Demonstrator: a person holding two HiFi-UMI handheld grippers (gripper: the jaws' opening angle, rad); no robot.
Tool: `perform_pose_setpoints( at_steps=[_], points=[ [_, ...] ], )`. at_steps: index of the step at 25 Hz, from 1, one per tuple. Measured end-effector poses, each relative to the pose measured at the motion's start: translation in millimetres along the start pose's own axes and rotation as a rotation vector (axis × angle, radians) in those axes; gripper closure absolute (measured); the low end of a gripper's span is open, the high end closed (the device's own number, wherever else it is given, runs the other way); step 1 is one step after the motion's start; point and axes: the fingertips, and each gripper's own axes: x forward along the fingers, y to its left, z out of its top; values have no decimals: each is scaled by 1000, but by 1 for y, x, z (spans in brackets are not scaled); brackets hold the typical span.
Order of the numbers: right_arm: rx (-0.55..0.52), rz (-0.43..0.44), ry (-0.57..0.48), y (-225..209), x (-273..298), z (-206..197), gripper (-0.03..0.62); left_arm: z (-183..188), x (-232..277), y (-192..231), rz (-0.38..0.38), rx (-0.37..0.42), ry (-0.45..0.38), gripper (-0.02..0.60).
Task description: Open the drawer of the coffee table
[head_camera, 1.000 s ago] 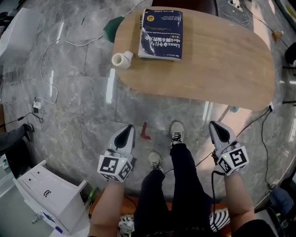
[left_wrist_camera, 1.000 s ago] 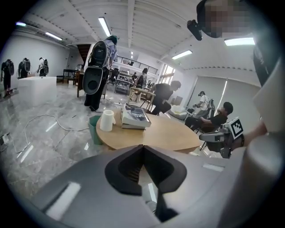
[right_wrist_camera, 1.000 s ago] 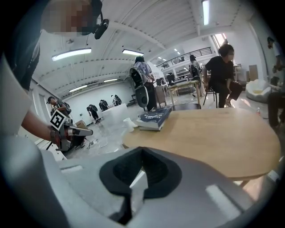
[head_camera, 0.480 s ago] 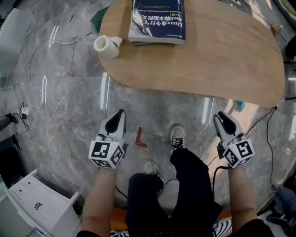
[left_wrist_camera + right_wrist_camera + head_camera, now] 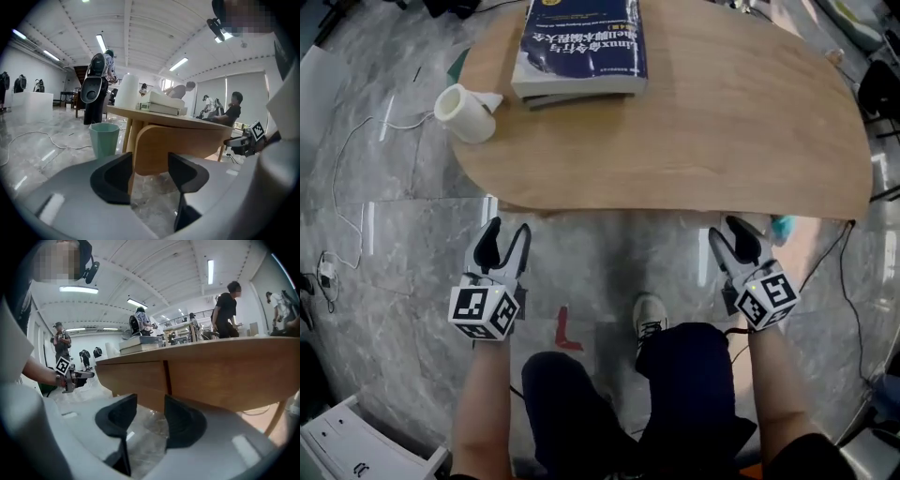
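The table (image 5: 722, 122) is an oval wood slab with its long axis running left to right across the head view, its near edge just ahead of both grippers. The drawer (image 5: 133, 376) sits under that near edge. It is closed, its front faces the person, and its long axis follows the table's length.

The head view shows none of the drawer, since the top covers it. The right gripper view does show it, as a flat wood front below the top, cut by a dark upright seam (image 5: 165, 376). The stretch left of the seam is probably the drawer front, though no handle can be made out. The left gripper view shows a rounded wood panel (image 5: 183, 143) under the top, and a pale green bin (image 5: 104, 139) on the floor to the left of it.

The left gripper (image 5: 503, 244) is low, near the table's left part, with its tips towards the edge. Its jaws are opening, and nothing is between the pads, only the panel and the floor beyond. The right gripper (image 5: 732, 238) is near the right part of the edge. Its jaws are also opening and are empty, with the seam showing through the gap. Neither gripper touches the table.

A dark blue book (image 5: 581, 47) and a white tape roll (image 5: 467, 112) lie on the top's far left. Each gripper view catches the other gripper off to one side
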Motion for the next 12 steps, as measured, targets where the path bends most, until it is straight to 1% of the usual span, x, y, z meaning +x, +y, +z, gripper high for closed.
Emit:
perform_pose_setpoints(
  at_steps=[2,4,6,10,12],
  points=[
    [-13,-17,-22,-6,3,-4,393,-1,8,-1,-23,-5,-43,299],
    [-14,-31,-46,-12,5,-6,388,0,13,-1,-37,-14,-79,262],
    [-17,-34,-68,-14,6,-5,387,3,15,-2,-55,-4,-110,247],
    [-32,-44,-99,-17,12,1,387,10,19,-8,-89,86,-154,229],
    [-22,-32,-105,-15,14,2,387,10,21,-13,-100,96,-162,229]
  ],
)
